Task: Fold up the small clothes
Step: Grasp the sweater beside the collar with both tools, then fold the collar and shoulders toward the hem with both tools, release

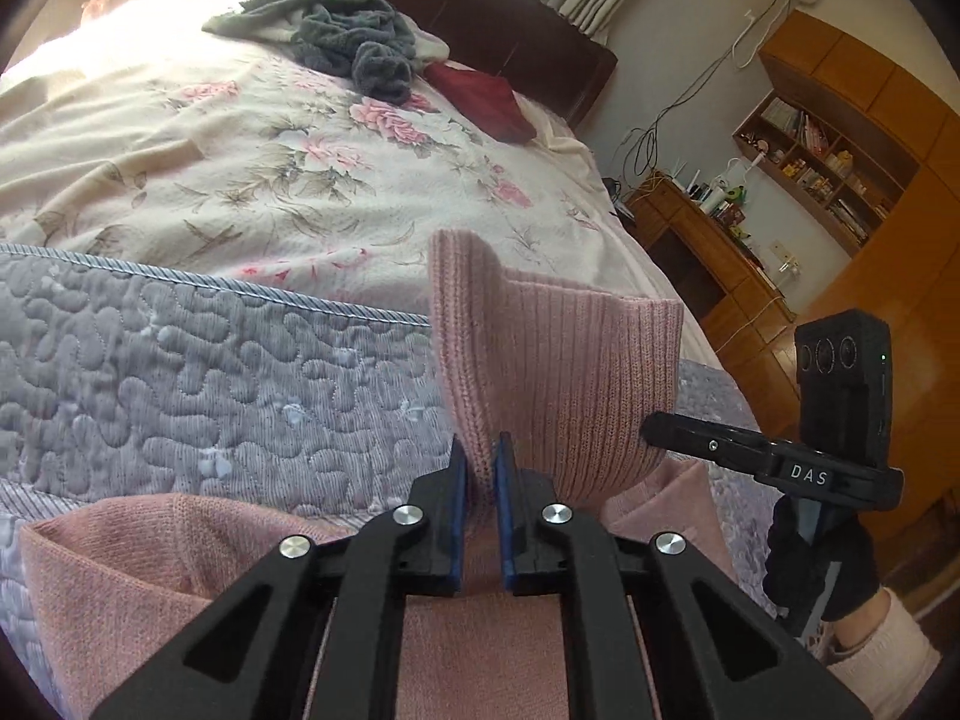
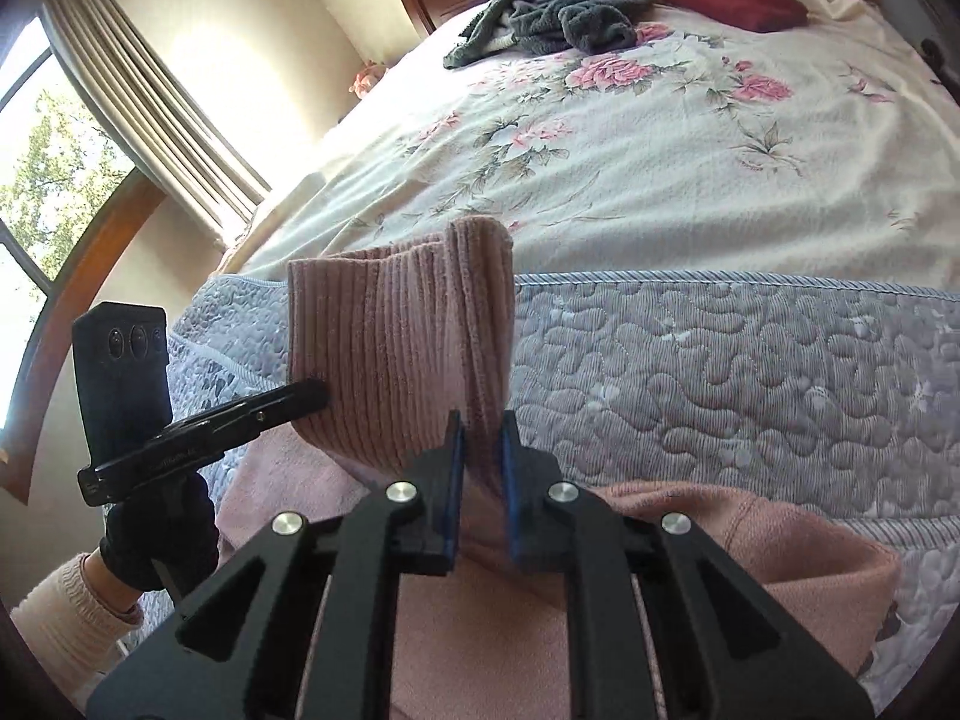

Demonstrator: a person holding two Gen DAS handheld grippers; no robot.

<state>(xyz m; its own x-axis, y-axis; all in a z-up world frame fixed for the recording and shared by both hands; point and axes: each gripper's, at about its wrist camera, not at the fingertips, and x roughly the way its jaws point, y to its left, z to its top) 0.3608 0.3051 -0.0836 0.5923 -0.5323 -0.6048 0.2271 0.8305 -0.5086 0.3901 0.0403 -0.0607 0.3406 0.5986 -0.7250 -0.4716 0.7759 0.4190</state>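
A pink ribbed knit garment [image 1: 540, 360] lies on the grey quilted blanket [image 1: 180, 372], its ribbed hem lifted into a standing fold. My left gripper [image 1: 481, 456] is shut on one corner of that hem. My right gripper [image 2: 482, 432] is shut on the other corner of the pink garment [image 2: 396, 336]. In the left wrist view the right gripper [image 1: 651, 423] shows from the side, its tip at the fold's right edge. Seen from the right wrist, the left gripper [image 2: 318, 390] touches the fold's left edge. The rest of the garment spreads flat beneath both grippers.
A floral bedspread [image 1: 270, 168] covers the bed beyond the blanket. A grey towel heap [image 1: 354, 48] and a dark red cloth [image 1: 486, 99] lie near the headboard [image 1: 510, 18]. A wooden desk and shelves [image 1: 810, 180] stand to the right, a window with curtains [image 2: 90, 120] to the left.
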